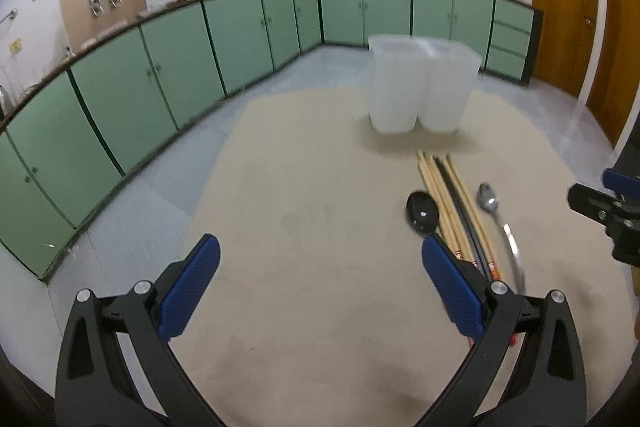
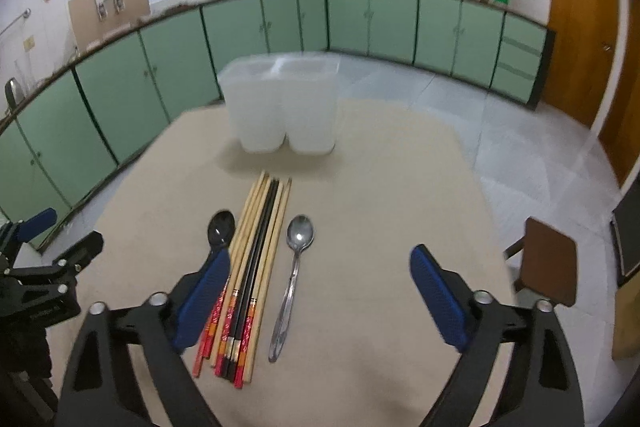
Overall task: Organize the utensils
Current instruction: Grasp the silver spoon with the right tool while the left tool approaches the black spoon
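A beige tabletop (image 2: pixel 400 187) carries everything. Toward its far edge stands a translucent white two-compartment holder (image 2: pixel 282 107), upright. Nearer lies a bundle of chopsticks (image 2: pixel 256 259), wooden ones with a black pair among them, tips pointing at the holder. A metal spoon (image 2: pixel 294 267) lies just beside them on the right, a black spoon (image 2: pixel 221 229) on the left, bowls toward the holder. The left gripper (image 1: pixel 320 263) and right gripper (image 2: pixel 320 271) hang above the near edge, jaws spread wide, gripping nothing.
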`<action>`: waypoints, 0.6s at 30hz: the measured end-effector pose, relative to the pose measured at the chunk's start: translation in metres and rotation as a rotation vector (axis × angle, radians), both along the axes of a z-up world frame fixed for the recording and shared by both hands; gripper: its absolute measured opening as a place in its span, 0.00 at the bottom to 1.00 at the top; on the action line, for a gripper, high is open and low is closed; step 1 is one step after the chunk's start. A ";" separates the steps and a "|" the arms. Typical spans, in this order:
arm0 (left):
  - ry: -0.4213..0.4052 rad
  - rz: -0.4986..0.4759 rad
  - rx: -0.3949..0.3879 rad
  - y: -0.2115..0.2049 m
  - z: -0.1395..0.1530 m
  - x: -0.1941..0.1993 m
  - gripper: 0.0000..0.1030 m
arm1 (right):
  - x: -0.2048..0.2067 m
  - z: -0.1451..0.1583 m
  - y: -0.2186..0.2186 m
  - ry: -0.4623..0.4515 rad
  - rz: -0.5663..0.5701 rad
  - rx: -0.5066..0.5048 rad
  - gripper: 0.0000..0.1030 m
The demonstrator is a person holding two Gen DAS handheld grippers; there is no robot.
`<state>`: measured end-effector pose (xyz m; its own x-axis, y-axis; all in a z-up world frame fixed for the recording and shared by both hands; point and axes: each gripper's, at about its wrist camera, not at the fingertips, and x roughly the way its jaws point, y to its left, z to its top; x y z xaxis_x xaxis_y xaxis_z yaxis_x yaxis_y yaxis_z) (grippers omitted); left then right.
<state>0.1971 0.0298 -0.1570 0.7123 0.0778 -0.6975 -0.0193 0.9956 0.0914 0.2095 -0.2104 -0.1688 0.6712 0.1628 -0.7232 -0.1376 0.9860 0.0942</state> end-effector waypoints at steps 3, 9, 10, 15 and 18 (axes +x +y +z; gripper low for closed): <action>0.042 0.000 -0.006 -0.002 -0.016 0.016 0.95 | 0.023 -0.020 0.004 0.058 0.012 0.004 0.72; 0.100 -0.036 -0.045 -0.011 -0.036 0.039 0.95 | 0.058 -0.050 0.012 0.154 0.036 0.001 0.57; 0.103 -0.042 -0.049 -0.014 -0.037 0.043 0.95 | 0.061 -0.053 0.014 0.165 0.040 0.000 0.55; 0.123 -0.062 -0.052 -0.022 -0.045 0.057 0.95 | 0.073 -0.067 0.017 0.209 0.061 0.016 0.43; 0.132 -0.065 -0.061 -0.023 -0.048 0.061 0.95 | 0.077 -0.071 0.023 0.194 0.074 -0.014 0.41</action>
